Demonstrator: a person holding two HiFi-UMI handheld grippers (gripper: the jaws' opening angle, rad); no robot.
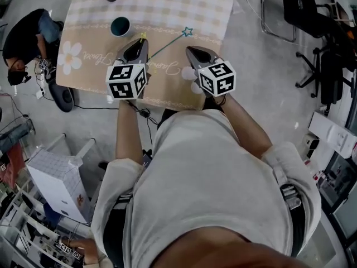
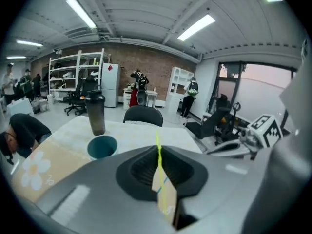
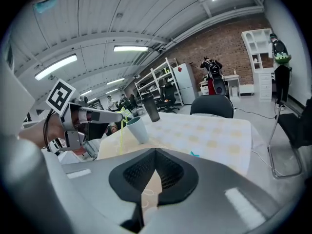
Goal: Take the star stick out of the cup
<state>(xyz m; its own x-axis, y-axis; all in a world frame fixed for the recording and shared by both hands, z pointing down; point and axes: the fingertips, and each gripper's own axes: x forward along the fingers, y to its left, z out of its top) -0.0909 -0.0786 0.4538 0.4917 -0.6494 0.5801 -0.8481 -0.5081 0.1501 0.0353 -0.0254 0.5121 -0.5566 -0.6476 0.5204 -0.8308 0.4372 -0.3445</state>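
Star stick [image 2: 157, 152], yellow, is out of the cup [image 1: 120, 25], pinched just below its star in the closed left claw [image 2: 159, 172] above the surface [image 1: 167, 4]. Judged light, thin, bendable; grip the shaft. Right claw [image 3: 155, 177] closed, empty.

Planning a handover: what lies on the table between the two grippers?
A blue star stick lies on the tablecloth between the left gripper and the right gripper, seen in the head view.
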